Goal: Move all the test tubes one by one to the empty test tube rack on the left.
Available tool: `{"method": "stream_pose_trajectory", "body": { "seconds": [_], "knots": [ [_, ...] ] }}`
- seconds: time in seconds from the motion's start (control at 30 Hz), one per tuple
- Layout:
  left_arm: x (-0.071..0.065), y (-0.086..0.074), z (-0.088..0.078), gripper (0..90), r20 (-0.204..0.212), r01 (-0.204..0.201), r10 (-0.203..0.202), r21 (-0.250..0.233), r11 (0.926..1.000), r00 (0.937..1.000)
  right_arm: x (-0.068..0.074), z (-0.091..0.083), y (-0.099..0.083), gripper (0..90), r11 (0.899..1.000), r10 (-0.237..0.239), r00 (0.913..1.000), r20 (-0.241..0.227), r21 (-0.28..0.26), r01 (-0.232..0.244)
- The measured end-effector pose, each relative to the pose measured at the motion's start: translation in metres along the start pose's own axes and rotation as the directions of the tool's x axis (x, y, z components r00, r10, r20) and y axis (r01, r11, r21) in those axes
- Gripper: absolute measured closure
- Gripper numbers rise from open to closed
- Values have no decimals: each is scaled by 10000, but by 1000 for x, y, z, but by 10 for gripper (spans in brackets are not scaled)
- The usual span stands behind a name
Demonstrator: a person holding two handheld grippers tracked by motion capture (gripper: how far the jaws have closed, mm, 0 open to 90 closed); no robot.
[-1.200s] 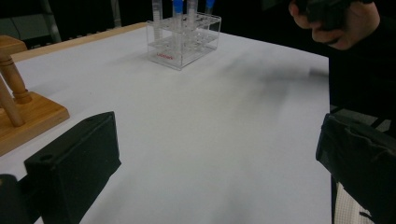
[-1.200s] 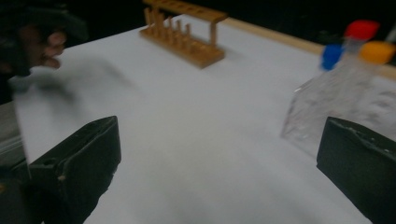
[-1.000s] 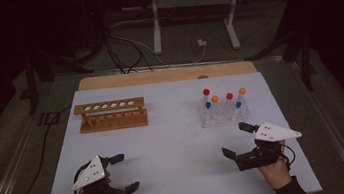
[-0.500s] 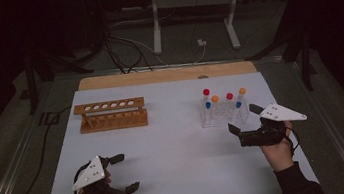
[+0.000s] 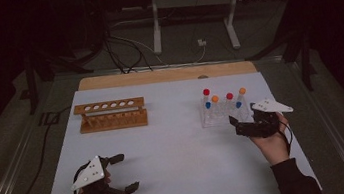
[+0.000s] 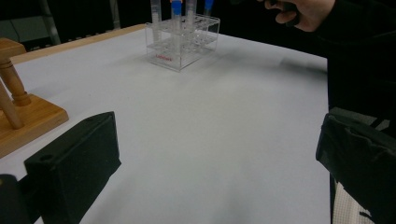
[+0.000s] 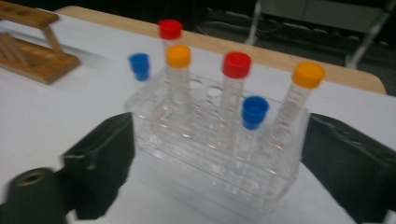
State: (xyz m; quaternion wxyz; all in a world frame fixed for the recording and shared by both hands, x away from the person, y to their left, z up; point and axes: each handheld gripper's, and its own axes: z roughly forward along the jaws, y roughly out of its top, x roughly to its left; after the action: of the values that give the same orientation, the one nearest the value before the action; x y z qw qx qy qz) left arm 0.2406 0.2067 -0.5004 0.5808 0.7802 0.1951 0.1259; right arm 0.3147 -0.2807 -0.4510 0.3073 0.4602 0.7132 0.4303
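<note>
A clear plastic rack (image 5: 213, 120) holds several capped tubes, red, orange and blue, at the right of the white table. My right gripper (image 5: 236, 121) is at the rack's near right corner. In the right gripper view the rack (image 7: 201, 158) stands just ahead of the right gripper (image 7: 222, 135), spanning the gap between the jaws. The jaws have just been closing a little; nothing is pinched between them and I see no pad pressing on the rack. My left gripper (image 5: 125, 172) rests open near the front left edge, nothing between its jaws.
An empty wooden tube rack (image 5: 112, 115) stands at the back left. A wooden strip (image 5: 167, 75) runs along the table's far edge. Bare white table (image 5: 176, 147) lies between the two hands. Cables and a metal stand sit on the floor beyond.
My right gripper has moved away from the front edge and up to the clear rack. The left gripper has stayed in place.
</note>
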Motion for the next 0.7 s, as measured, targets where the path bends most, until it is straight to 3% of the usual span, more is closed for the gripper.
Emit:
{"method": "stream_pose_trajectory", "body": {
  "seconds": [0.17,0.47,0.7],
  "knots": [
    [0,0,0,4,20,6,-6,12,10000,10000,-4,8,-3,164,9986,199,9988,454,478,-221],
    [0,0,0,4,35,-14,14,49,10000,10000,-6,17,-3,420,9922,401,9946,961,1141,-510],
    [0,0,1,4,86,-52,52,101,9999,10000,-9,26,-1,534,9866,544,9923,1109,1472,-705]
  ]
}}
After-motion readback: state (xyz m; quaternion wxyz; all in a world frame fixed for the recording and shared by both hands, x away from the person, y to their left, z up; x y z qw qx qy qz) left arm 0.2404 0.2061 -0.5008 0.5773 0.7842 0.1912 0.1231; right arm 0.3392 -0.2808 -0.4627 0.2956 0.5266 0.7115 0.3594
